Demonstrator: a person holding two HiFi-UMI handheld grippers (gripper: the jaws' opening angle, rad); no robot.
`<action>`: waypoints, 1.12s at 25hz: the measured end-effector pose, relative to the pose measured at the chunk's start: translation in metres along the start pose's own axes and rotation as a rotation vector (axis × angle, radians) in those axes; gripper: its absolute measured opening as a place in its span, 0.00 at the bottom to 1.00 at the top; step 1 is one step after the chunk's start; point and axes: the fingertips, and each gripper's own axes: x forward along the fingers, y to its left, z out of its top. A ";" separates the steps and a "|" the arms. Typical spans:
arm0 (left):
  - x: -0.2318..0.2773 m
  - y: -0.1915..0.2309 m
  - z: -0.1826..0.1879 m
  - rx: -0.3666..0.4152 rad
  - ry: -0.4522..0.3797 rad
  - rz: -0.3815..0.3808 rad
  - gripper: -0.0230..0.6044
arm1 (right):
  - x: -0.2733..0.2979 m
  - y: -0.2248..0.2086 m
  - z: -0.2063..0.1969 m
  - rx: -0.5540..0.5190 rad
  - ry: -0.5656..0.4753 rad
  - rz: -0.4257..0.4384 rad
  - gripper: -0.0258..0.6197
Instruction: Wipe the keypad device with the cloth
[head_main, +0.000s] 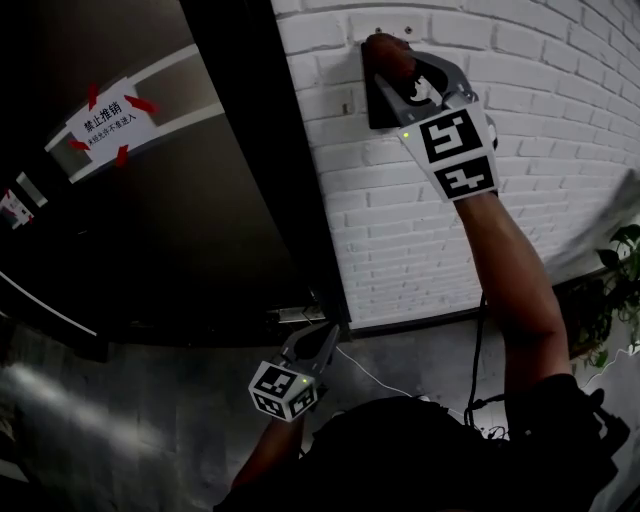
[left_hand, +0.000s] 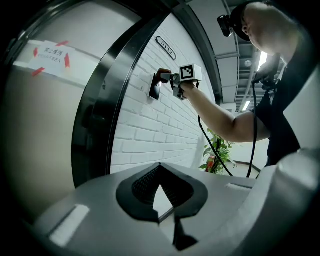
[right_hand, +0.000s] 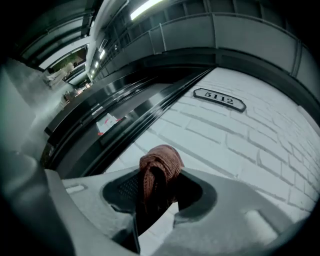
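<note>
My right tongs (head_main: 400, 75) pinch the bunched reddish-brown cloth (right_hand: 160, 162) at the black wall-mounted keypad device (head_main: 383, 108), upper centre. Pressing hard could trigger keys. My left tongs (head_main: 322, 340) are closed and empty.

Wall plaque (right_hand: 219, 99): 5112; door sign (head_main: 110, 122): 禁止推销

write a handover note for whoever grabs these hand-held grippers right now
Right hand-held gripper: shut on the reddish cloth, held up at the top edge of the keypad device on the white brick wall.
Left hand-held gripper: shut, empty, low near the dark door frame.
Done: cloth is at the device; how much is wiped cannot be told.
Left: wipe the device's face, probably top to bottom.
</note>
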 end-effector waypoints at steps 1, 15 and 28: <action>-0.001 0.001 0.000 0.000 -0.002 0.004 0.06 | 0.004 -0.004 0.001 -0.001 0.002 -0.004 0.26; 0.003 0.003 0.002 -0.006 -0.002 0.000 0.06 | 0.022 -0.007 -0.010 0.066 0.014 0.000 0.26; 0.010 0.001 0.001 -0.002 0.007 -0.023 0.06 | 0.012 0.012 -0.039 0.086 0.052 0.015 0.26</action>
